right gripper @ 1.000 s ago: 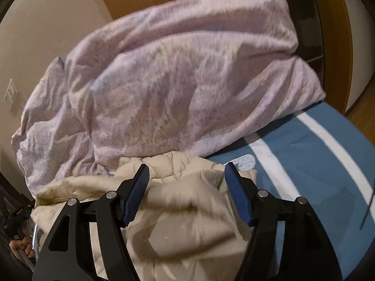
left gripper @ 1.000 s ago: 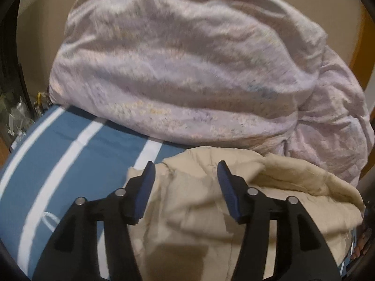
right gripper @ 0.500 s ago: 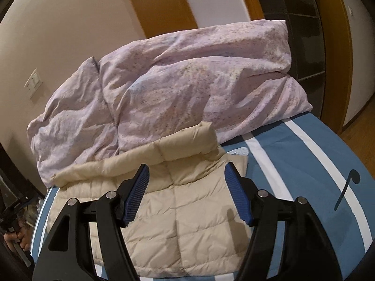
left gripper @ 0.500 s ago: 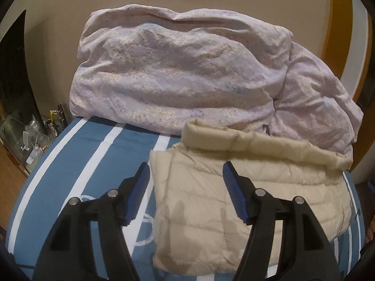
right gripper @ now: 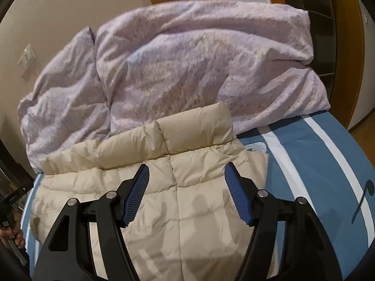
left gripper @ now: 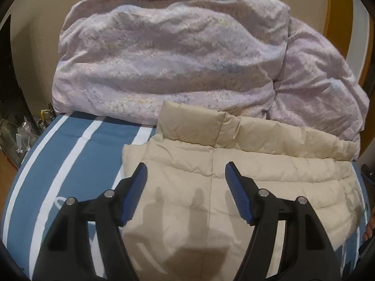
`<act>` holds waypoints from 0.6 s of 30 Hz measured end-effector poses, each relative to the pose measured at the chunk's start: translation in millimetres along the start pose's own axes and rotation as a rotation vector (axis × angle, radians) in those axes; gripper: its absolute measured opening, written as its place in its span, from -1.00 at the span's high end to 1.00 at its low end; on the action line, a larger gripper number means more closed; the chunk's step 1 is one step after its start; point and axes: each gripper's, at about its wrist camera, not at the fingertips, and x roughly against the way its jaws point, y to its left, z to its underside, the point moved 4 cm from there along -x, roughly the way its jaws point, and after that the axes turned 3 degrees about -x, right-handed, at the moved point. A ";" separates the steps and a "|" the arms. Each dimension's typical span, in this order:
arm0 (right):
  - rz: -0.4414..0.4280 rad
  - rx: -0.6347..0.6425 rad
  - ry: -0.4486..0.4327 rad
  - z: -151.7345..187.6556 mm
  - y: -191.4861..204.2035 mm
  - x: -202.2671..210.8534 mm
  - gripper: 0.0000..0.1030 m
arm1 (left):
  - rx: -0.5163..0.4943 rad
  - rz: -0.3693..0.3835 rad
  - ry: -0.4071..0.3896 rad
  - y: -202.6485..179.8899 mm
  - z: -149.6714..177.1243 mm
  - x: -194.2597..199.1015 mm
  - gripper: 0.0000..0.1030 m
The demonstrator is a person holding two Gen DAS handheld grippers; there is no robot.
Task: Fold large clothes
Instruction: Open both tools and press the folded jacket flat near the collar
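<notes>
A beige quilted puffer jacket [left gripper: 234, 164] lies folded flat on the blue striped bed, its collar standing toward the back. It also shows in the right wrist view [right gripper: 187, 164]. My left gripper [left gripper: 186, 171] is open and empty, hovering over the jacket's near left part. My right gripper [right gripper: 186, 171] is open and empty, hovering over the jacket's near part just below the collar. Both grippers cast shadows on the jacket.
A large bunched lilac duvet [left gripper: 175, 53] fills the back of the bed [left gripper: 70, 154], touching the jacket's collar; it also shows in the right wrist view [right gripper: 187, 65]. Small clutter [left gripper: 25, 128] sits beside the bed's left edge. Wooden door frame [right gripper: 346, 46] stands right.
A second ago the jacket was rumpled and close under both grippers. Both grippers pulled back and up, and the jacket now lies flat and smooth. Both stayed open.
</notes>
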 end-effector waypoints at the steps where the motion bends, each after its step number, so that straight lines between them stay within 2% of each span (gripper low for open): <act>1: 0.011 0.007 0.006 0.2 0.5 -7.8 -0.33 | 0.000 -0.007 0.004 -0.6 -0.3 -5.7 -0.34; 11: 0.124 0.042 0.063 13.0 -13.4 -67.8 -0.33 | 0.009 -0.111 0.039 11.1 5.9 -66.3 -0.34; 18: 0.190 0.093 0.076 19.9 -10.0 -88.4 -0.38 | 0.044 -0.117 0.044 20.6 13.2 -87.6 -0.42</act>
